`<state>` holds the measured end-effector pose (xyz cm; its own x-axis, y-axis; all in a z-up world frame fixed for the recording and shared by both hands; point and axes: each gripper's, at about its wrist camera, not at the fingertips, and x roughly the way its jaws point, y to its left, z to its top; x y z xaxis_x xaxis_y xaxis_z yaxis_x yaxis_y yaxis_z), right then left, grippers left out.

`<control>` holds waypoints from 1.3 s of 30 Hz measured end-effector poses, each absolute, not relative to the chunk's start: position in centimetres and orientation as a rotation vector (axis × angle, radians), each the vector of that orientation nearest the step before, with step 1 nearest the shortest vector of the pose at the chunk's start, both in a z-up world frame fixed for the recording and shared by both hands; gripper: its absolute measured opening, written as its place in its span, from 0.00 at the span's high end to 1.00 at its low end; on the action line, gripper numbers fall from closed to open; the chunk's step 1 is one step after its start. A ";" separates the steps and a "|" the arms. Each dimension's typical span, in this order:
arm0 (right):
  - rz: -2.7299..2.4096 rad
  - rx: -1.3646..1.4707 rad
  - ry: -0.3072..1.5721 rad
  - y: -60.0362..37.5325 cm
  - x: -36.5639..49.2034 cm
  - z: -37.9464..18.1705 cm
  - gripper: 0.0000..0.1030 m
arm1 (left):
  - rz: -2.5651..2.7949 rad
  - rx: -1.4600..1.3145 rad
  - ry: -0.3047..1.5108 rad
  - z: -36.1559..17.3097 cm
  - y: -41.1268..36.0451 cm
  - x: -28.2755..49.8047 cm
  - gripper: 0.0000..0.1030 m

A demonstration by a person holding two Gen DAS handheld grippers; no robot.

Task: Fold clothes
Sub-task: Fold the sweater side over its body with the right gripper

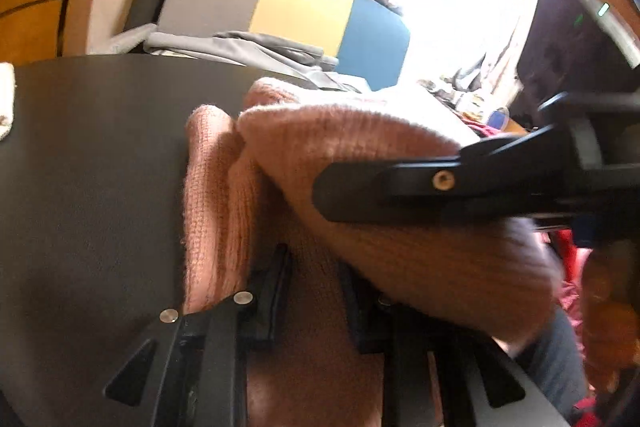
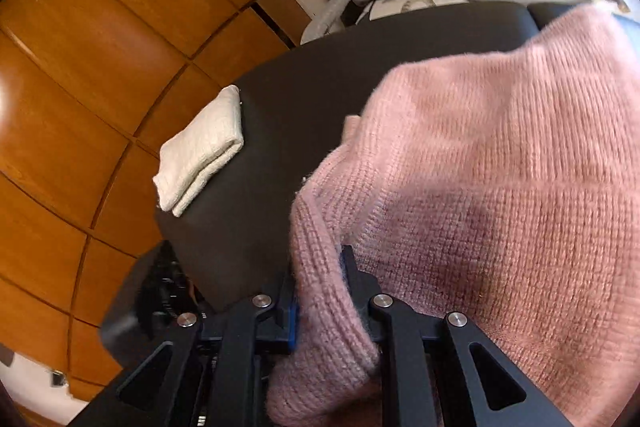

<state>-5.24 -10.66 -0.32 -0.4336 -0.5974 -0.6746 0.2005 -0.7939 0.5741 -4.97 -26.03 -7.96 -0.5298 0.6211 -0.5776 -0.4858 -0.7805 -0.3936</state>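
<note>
The pink sweater point(image 2: 500, 167) lies on the dark table point(image 2: 304, 99), half lifted. The right gripper point(image 2: 320, 291) pinches its ribbed edge between nearly closed jaws. The left gripper point(image 1: 312, 283) stands narrowly parted with knit between its fingers; I can't tell if it clamps. Best carry the edge across level, keep the layers aligned, and lay it flat. No containers here, only a folded white cloth point(image 2: 200, 151) at the table's edge.

pink sweater point(image 2: 500, 167) pinched in right tongs point(image 2: 320, 279)
</note>
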 end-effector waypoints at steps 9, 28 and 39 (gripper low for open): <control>-2.148 1.263 -0.690 -11.2 -4.4 -0.5 0.54 | 2.091 -0.980 -0.631 -8.7 -32.9 -4.2 0.77; -2.283 1.213 -0.208 -12.1 0.0 -1.2 0.79 | 1.989 -1.057 -0.633 -4.8 -30.1 -5.8 0.70; -2.488 1.113 0.091 -7.4 5.7 1.3 0.47 | 2.037 -1.220 -0.623 -7.1 -30.2 -5.0 0.85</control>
